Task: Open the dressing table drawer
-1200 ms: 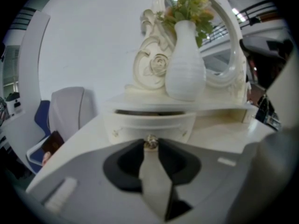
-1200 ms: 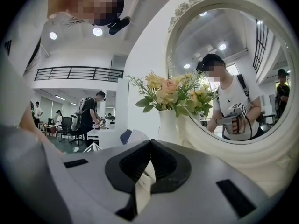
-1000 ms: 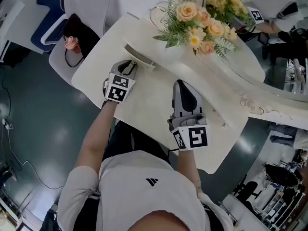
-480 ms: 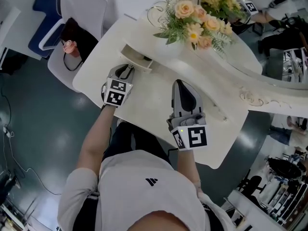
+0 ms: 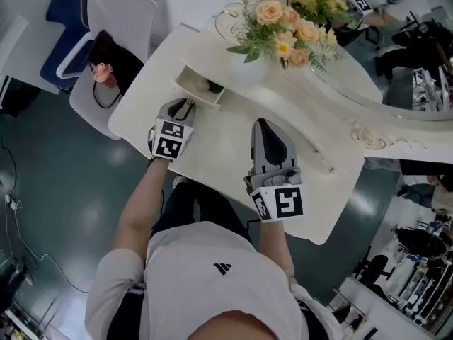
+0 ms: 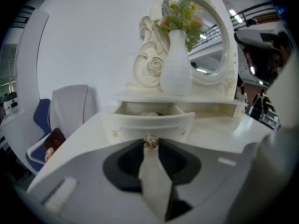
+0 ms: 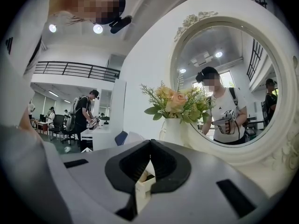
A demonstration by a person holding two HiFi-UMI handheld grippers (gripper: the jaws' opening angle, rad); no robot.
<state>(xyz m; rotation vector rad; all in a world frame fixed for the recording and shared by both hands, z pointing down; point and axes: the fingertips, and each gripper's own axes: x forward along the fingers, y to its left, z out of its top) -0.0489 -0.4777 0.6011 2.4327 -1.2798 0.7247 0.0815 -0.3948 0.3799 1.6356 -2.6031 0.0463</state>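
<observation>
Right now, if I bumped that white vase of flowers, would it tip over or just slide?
The white vase would probably tip rather than slide: its bouquet spreads wide above a narrow neck. It looks like glazed ceramic, so it is likely slick and breakable. It stands on a shallow ledge, so a fall seems possible.

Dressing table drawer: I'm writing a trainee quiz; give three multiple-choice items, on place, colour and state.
1. The drawer sits: A above the vase; B just below the shelf bearing the vase; C far right of the vase.
2. The vase is: A white; B blue; C black.
3. The drawer is: A fully shut; B lifted right out; C partly pulled out.
Answers: 1 B, the left gripper view shows it under that shelf; 2 A, its ribbed body is plain white; 3 C, its inside shows while the left gripper grips its knob.
</observation>
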